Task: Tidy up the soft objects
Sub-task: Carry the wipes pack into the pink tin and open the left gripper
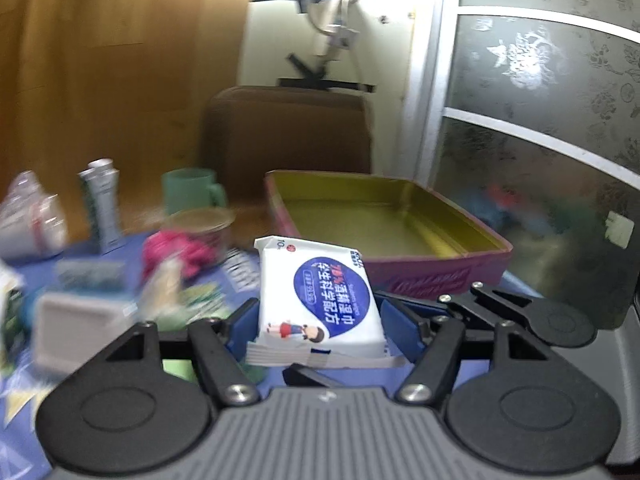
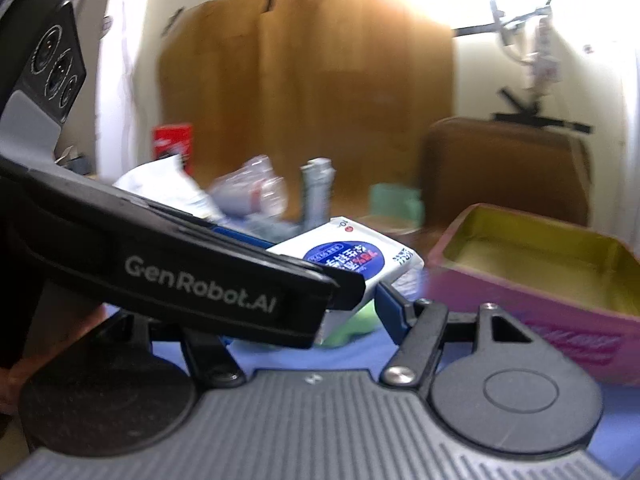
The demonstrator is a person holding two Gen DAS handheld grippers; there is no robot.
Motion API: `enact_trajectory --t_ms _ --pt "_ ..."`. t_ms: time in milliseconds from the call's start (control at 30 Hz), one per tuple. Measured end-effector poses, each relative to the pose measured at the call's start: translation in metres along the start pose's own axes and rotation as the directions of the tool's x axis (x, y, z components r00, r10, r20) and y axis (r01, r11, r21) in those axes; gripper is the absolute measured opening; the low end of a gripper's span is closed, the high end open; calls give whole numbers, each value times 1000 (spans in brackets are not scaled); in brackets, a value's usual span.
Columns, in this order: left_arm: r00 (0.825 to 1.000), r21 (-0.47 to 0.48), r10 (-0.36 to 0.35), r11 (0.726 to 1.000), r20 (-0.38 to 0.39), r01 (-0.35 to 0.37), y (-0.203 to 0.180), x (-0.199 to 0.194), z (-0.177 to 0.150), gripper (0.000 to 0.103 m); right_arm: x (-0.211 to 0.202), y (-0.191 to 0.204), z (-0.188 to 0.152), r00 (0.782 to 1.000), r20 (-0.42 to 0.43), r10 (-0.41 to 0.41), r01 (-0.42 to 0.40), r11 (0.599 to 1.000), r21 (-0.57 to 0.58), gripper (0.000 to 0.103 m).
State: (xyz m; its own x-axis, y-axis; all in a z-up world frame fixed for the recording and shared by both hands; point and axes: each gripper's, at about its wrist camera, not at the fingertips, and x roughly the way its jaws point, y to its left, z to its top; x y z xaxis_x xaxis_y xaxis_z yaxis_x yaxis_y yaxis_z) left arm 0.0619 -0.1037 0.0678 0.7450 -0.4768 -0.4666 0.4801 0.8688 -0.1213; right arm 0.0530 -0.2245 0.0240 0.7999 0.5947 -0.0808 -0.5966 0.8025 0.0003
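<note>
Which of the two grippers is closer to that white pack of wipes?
The left. The left gripper has the white wipes pack clamped between its blue pads. The right gripper sits beside and below the pack, not touching it as far as shows.

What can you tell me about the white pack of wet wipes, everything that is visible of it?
The pack of wet wipes is a soft, flat white plastic pouch with a dark blue oval label, printed text and a small cartoon child. Its crimped end seam points toward the camera. It is held above the blue tablecloth between the blue pads of the left tool, which press on its two long sides. It is tilted, and the pink tin box with a gold inside lies open just beyond it.
</note>
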Motion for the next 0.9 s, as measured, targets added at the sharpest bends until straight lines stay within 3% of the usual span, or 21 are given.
enact_trajectory --t_ms 367,667,767,900 --pt "995 41 -102 994 8 102 -47 95 46 68 0 -95 2 982 38 -185 184 982 39 70" --pt "992 1 -120 993 -28 120 -46 159 62 70 24 -146 2 972 -10 -234 234 969 74 70" --pt "992 -7 -114 993 -46 114 -45 173 63 76 34 -155 0 967 -28 -253 255 964 76 70" --pt "994 -9 -99 995 -56 99 -45 179 59 84 41 -161 -2 949 -44 -312 315 945 85 81"
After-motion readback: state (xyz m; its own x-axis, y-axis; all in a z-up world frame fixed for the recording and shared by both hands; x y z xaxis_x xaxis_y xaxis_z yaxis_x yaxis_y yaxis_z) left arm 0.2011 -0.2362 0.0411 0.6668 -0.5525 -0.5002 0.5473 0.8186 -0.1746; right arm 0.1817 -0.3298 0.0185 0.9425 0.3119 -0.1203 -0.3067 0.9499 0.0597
